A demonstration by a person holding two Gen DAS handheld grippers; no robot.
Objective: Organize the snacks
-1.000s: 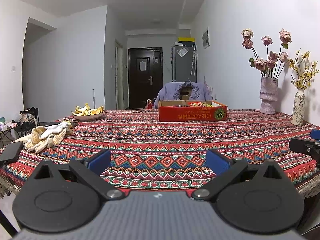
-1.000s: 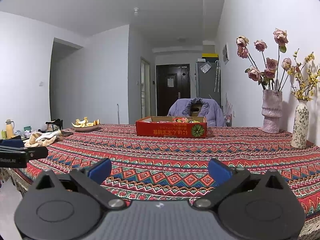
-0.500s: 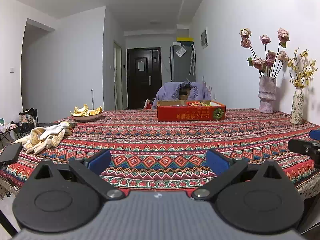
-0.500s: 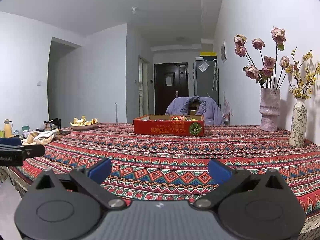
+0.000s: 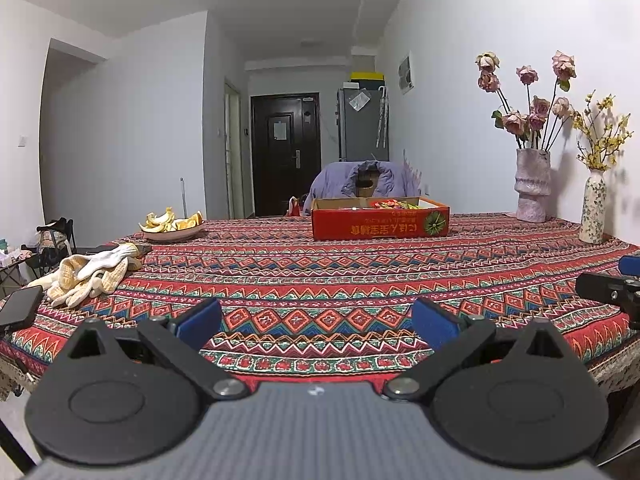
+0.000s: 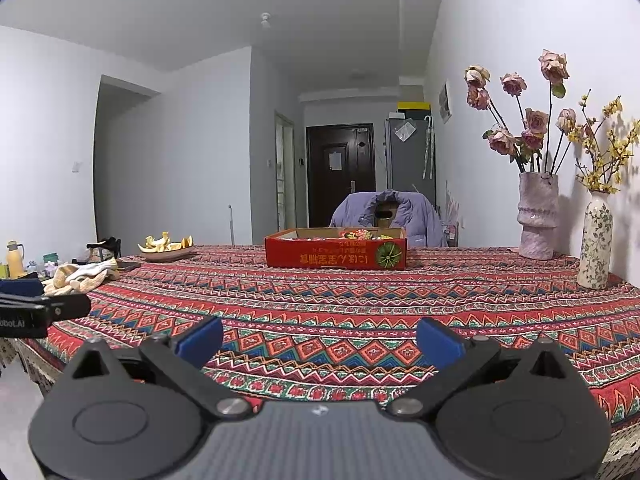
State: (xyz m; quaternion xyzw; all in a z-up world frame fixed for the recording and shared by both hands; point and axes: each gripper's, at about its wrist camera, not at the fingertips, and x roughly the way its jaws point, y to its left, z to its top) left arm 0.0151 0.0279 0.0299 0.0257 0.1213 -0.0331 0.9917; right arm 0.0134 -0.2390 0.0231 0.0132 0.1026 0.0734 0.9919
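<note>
A shallow red cardboard box (image 5: 380, 224) holding colourful wrapped snacks (image 5: 394, 203) stands at the far middle of the patterned tablecloth (image 5: 320, 280). It also shows in the right wrist view (image 6: 336, 254). My left gripper (image 5: 316, 324) is open and empty, low over the table's near edge. My right gripper (image 6: 320, 338) is open and empty, also at the near edge, to the right of the left one. The right gripper's side shows in the left wrist view (image 5: 608, 290).
A plate of fruit peels (image 5: 172, 226) and pale gloves (image 5: 92, 276) lie at the left. A dark phone (image 5: 20, 306) lies at the near left corner. Two vases with flowers (image 5: 532, 184) (image 5: 594, 208) stand at the right by the wall. A chair with a purple jacket (image 5: 360, 180) stands behind the box.
Both grippers have risen slightly and drifted a little; the views shift by small amounts. Both stay open and empty.
</note>
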